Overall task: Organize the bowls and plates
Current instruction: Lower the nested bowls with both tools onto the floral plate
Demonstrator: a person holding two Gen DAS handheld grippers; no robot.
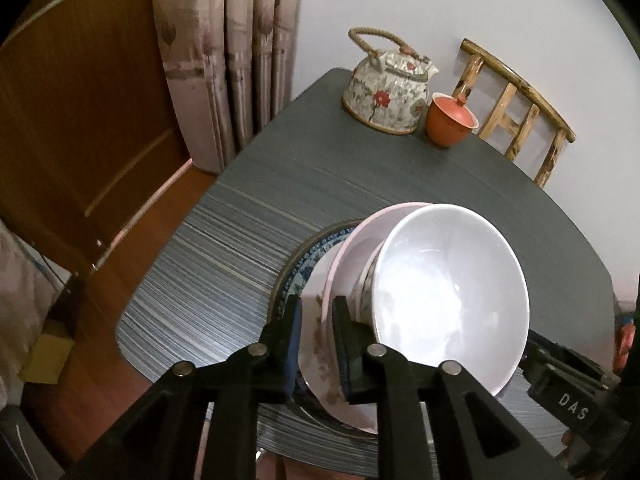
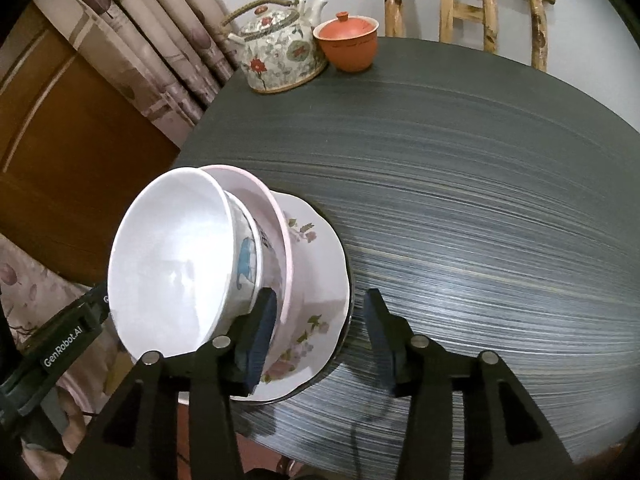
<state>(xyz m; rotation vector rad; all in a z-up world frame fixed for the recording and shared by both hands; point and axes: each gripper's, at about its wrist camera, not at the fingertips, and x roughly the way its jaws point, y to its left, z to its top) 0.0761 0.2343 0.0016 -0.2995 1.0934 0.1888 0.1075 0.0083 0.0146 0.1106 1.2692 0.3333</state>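
Note:
On the dark table [image 1: 280, 184] stands a stack. At the bottom is a blue patterned plate [image 1: 304, 264], then a white floral plate [image 1: 320, 364], a pink dish [image 1: 360, 240] and a white bowl [image 1: 448, 292] on top. My left gripper [image 1: 318, 340] is shut on the near rim of the floral plate. In the right wrist view my right gripper [image 2: 320, 332] is open, one finger over the floral plate [image 2: 316, 280] and the other over bare table, with the rim between them. The white bowl [image 2: 168, 264] sits left of it.
A flowered teapot [image 1: 384, 92] and an orange lidded cup [image 1: 450, 120] stand at the table's far edge, with a wooden chair [image 1: 516, 104] behind. A curtain [image 1: 224, 60] and a wooden door [image 1: 80, 100] are to the left. The table [image 2: 480, 200] stretches right of the stack.

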